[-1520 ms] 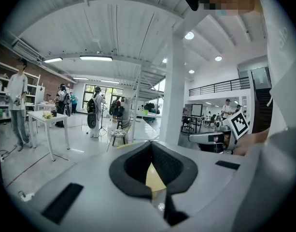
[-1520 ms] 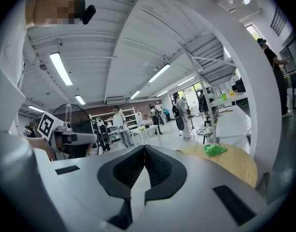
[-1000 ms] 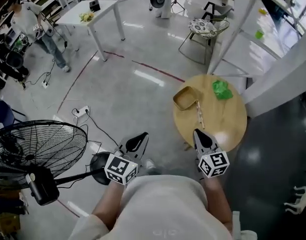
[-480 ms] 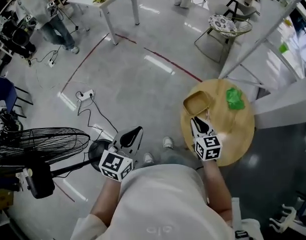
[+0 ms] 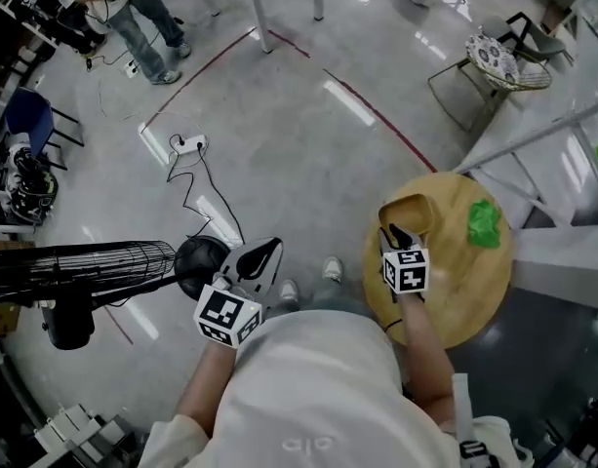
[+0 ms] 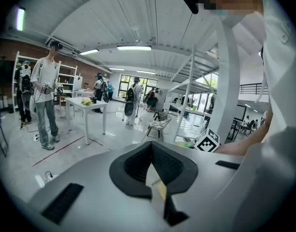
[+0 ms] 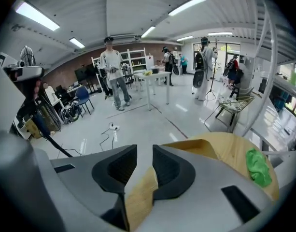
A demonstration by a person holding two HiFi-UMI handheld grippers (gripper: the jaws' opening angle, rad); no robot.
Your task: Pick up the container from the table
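Container [image 5: 408, 213], shallow and tan, lies at the left rim of the round worktop [image 5: 459, 295] and is not yet gripped. Reading from the left: a fan [image 5: 74, 273] stands on the floor. Beside its base my left gripper [image 5: 266, 252] hangs over the floor, clear of the worktop, fingers together with nothing in them. My right gripper [image 5: 396, 232] is at the container's near wall. Its fingers have just been opening and now stand wide, with only worktop and floor showing in the gap and nothing held. I cannot tell whether they touch the container. A green item [image 5: 484, 224] lies farther right, apart from it. Recommendation: keep the fingers wide, bring one inside the near wall and one outside, seat them deep, then close squarely and lift level, so the thin wall neither slips nor tips.
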